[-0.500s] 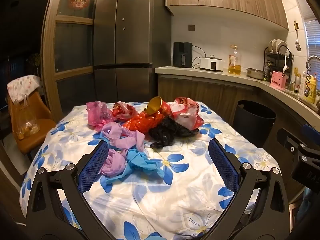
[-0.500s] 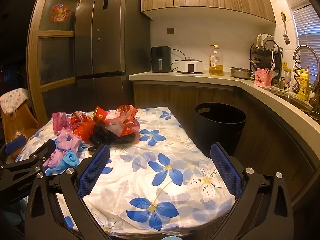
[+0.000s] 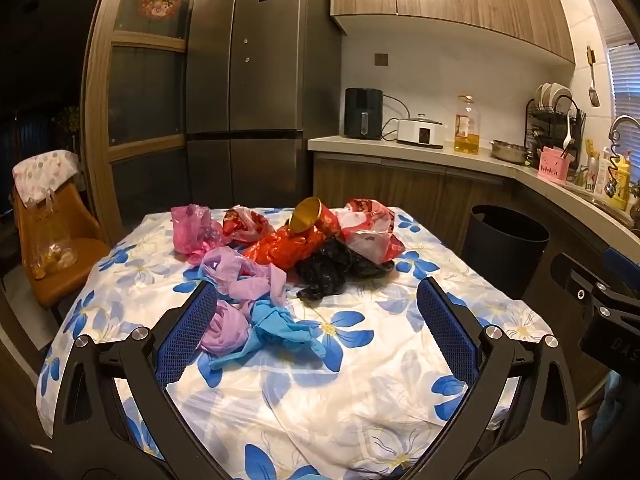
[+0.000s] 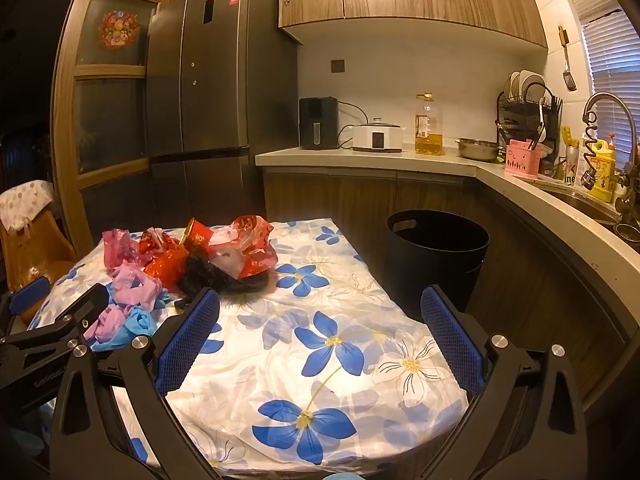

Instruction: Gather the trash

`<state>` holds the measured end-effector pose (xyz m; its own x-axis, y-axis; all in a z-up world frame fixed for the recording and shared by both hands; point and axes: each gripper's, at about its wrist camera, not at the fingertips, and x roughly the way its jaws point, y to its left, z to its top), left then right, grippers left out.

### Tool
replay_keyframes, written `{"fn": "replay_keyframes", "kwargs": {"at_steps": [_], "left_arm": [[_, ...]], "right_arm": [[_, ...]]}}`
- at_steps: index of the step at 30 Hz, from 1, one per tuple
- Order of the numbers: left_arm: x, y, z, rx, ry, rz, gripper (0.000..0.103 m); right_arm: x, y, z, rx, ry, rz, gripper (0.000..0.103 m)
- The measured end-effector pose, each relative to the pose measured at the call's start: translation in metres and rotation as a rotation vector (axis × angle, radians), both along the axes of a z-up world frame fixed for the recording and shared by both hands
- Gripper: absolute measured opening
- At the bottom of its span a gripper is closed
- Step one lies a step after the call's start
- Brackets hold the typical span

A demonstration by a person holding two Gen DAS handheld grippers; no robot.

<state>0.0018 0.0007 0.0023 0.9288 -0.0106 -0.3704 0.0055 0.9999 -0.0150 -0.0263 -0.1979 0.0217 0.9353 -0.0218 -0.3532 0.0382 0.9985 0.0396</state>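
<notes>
A heap of crumpled trash lies on the flowered tablecloth (image 3: 360, 392): a blue wad (image 3: 280, 330), lilac bags (image 3: 244, 276), a pink bag (image 3: 194, 230), red wrappers (image 3: 288, 250), a black bag (image 3: 332, 268) and a tipped red cup with a gold inside (image 3: 308, 220). My left gripper (image 3: 318, 324) hovers open over the table's near side, the blue and lilac wads just inside its left finger. My right gripper (image 4: 320, 328) is open over bare cloth, right of the heap (image 4: 192, 264). A black trash bin (image 4: 436, 252) stands on the floor beyond the table's right edge.
A kitchen counter (image 4: 400, 156) with appliances, an oil bottle and a dish rack curves along the back and right. A tall fridge (image 3: 248, 92) stands behind the table. An orange chair (image 3: 52, 248) with a bag on its seat is at the left.
</notes>
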Motion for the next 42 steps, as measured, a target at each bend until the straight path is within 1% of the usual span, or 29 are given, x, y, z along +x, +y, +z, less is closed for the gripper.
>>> {"fn": "replay_keyframes", "kwargs": {"at_steps": [10,42], "left_arm": [[-0.0034,-0.0023,0.003,0.001,-0.007,-0.005,0.098],[-0.0031,-0.0019,0.0003,-0.005,-0.009,-0.007,0.099]], "right_arm": [[0.0011,0.0007,-0.0014,-0.001,-0.001,-0.003,0.098],[0.0005,0.0003,0.0003,-0.003,-0.005,-0.005,0.098]]}}
